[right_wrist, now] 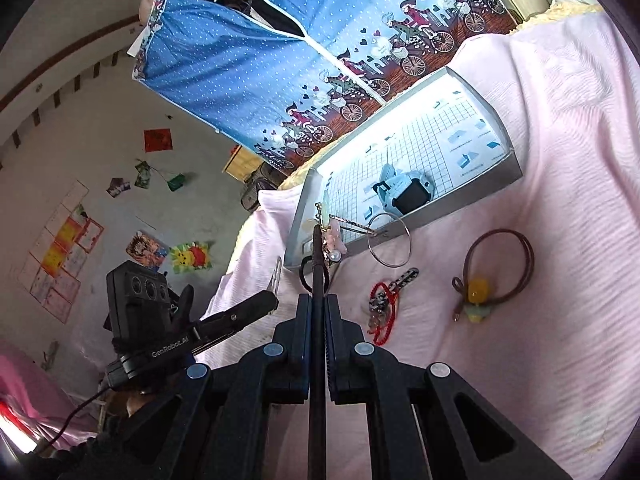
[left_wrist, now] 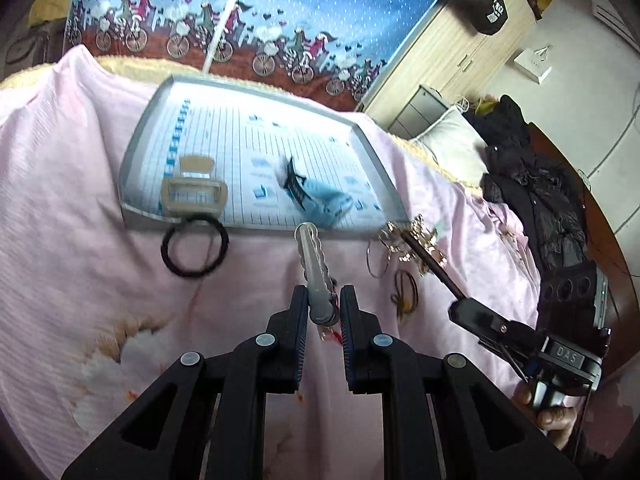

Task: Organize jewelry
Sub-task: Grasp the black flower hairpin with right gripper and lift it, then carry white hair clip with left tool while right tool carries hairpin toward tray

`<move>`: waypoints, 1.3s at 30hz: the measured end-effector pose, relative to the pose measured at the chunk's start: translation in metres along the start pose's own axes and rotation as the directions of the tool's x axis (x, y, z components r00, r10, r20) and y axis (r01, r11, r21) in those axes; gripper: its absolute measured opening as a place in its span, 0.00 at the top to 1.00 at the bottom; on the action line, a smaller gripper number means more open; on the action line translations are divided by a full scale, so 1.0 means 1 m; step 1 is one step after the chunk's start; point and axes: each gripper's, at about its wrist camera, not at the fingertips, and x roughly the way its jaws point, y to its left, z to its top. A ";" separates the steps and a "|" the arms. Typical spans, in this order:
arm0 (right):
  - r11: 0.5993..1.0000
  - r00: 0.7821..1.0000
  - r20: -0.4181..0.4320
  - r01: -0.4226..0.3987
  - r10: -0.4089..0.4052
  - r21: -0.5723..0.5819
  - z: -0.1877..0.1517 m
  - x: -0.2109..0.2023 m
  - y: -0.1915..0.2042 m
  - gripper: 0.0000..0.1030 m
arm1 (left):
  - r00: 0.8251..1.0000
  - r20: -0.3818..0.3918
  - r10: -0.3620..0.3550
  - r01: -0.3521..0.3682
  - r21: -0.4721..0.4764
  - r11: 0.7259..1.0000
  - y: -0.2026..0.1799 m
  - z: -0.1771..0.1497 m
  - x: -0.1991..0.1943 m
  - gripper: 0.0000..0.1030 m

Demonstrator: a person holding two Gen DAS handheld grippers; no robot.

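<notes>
Your left gripper pinches a grey hair clip, the tray straight ahead; your right gripper clamps a dark hairpin, ornament pointing at the tray's corner.

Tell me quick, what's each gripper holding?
Left gripper: closed on a silver wavy hair clip.
Right gripper: closed on a dark hair stick with dangling charms.

Silver hair clip and dark ornamented hairpin held above pink bedspread.
</notes>
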 end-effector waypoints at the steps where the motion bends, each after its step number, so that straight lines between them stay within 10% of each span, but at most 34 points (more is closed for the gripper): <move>1: 1.000 1.000 -0.005 -0.007 0.007 0.013 0.001 0.001 -0.002 0.94 | 1.000 0.005 0.002 -0.002 0.004 1.000 0.000 0.001 0.002 0.88; 12: 0.977 0.953 -0.299 0.113 -0.055 0.182 -0.022 0.041 -0.037 0.94 | 0.997 -0.081 0.000 -0.004 -0.047 0.999 0.016 -0.002 0.013 0.88; 30: 0.946 0.977 -0.193 -0.028 0.095 0.322 -0.015 0.026 -0.055 0.94 | 0.997 -0.080 0.022 -0.031 -0.111 0.993 0.030 0.000 0.000 0.88; 39: 0.956 0.908 -0.406 0.020 0.106 0.294 -0.039 0.055 -0.053 0.94 | 0.996 -0.079 0.029 -0.039 -0.117 0.992 0.032 -0.001 -0.004 0.88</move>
